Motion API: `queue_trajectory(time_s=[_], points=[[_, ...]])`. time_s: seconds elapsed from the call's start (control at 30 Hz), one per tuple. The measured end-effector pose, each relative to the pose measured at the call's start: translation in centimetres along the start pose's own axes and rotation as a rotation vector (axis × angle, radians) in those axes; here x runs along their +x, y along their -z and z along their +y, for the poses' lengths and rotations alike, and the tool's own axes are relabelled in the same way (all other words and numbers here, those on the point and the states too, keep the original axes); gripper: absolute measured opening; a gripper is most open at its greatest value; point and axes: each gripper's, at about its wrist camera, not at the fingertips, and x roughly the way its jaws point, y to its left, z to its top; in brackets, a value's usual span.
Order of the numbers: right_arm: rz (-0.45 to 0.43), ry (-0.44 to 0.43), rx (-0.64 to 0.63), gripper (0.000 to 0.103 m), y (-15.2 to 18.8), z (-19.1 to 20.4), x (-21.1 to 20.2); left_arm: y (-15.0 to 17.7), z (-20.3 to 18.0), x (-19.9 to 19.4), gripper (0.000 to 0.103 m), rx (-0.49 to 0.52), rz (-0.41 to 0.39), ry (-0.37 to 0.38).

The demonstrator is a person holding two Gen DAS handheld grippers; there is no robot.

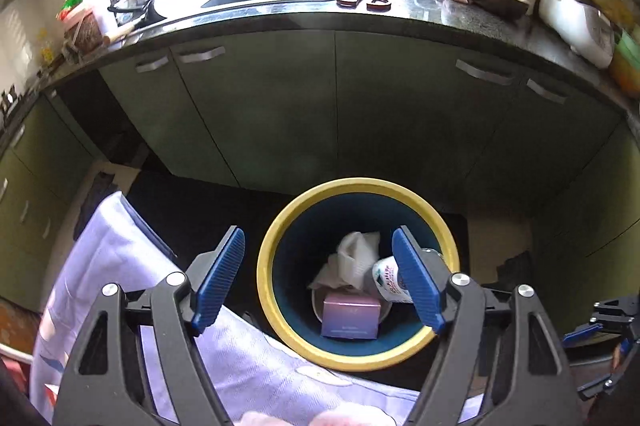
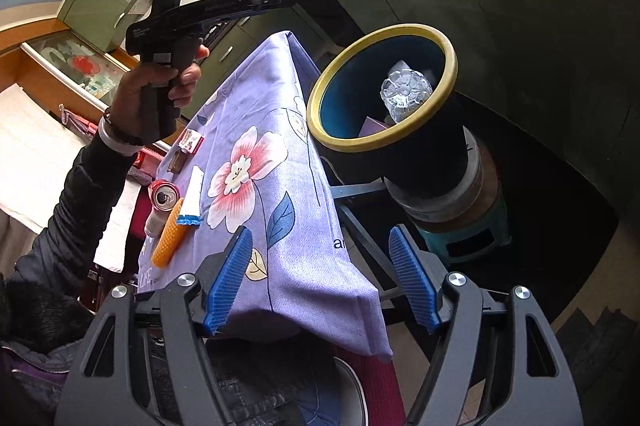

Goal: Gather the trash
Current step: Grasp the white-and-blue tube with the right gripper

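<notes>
Left wrist: left tool (image 1: 319, 280) apart, empty; right finger hides bottle (image 1: 387, 279) in bin (image 1: 272, 246)

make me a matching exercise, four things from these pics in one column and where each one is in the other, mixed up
Things:
1. plastic bottle
2. red can
3. scissors
4. trash bin

Places:
A. on the dark kitchen counter by the sink
B. lying on the floral tablecloth
C. inside the bin
D. standing on a stool beside the table

Pairs: 1-C, 2-B, 3-A, 4-D
</notes>
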Motion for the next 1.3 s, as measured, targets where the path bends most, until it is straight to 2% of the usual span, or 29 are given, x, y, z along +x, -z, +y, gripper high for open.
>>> queue_trajectory(time_s=[0.13, 0.23, 0.3, 0.37, 0.5, 0.67, 0.83, 0.97, 1.1, 1.3], points=[[0.006, -0.005, -0.007, 0.072, -0.2, 0.3, 0.5, 2.3, 1.4, -4.8, 0.072, -0.049, -0.077, 0.032], [0.020, -0.007, -0.030, 0.072, -0.4, 1.1, 1.4, 5.0, 2.2, -9.8, 0.073, -0.095, -0.162, 0.033], [0.032, -0.005, -0.052, 0.072, -0.4, 2.1, 1.9, 7.4, 3.0, -13.2, 0.077, -0.139, -0.218, 0.022], [0.046, 0.001, -0.077, 0.072, -0.4, 3.1, 2.6, 10.3, 3.9, -16.4, 0.086, -0.182, -0.274, -0.014], [0.076, 0.021, -0.127, 0.073, -0.7, 5.4, 4.2, 16.4, 5.6, -21.7, 0.090, -0.259, -0.352, -0.143], [0.145, -0.006, -0.234, 0.073, -1.4, 10.9, 8.6, 24.3, 8.2, -26.4, 0.096, -0.373, -0.376, -0.304], [0.222, -0.044, -0.375, 0.072, -2.5, 18.4, 14.6, 30.8, 10.4, -29.1, 0.096, -0.497, -0.370, -0.374], [0.288, -0.032, -0.453, 0.064, -3.1, 23.4, 19.8, 34.6, 10.7, -30.0, 0.096, -0.532, -0.369, -0.420], [0.335, 0.048, -0.496, 0.060, -2.9, 25.8, 24.4, 37.0, 10.1, -30.2, 0.096, -0.526, -0.369, -0.416], [0.369, 0.149, -0.521, 0.056, -2.8, 26.8, 28.7, 38.1, 9.0, -30.3, 0.096, -0.464, -0.372, -0.433]])
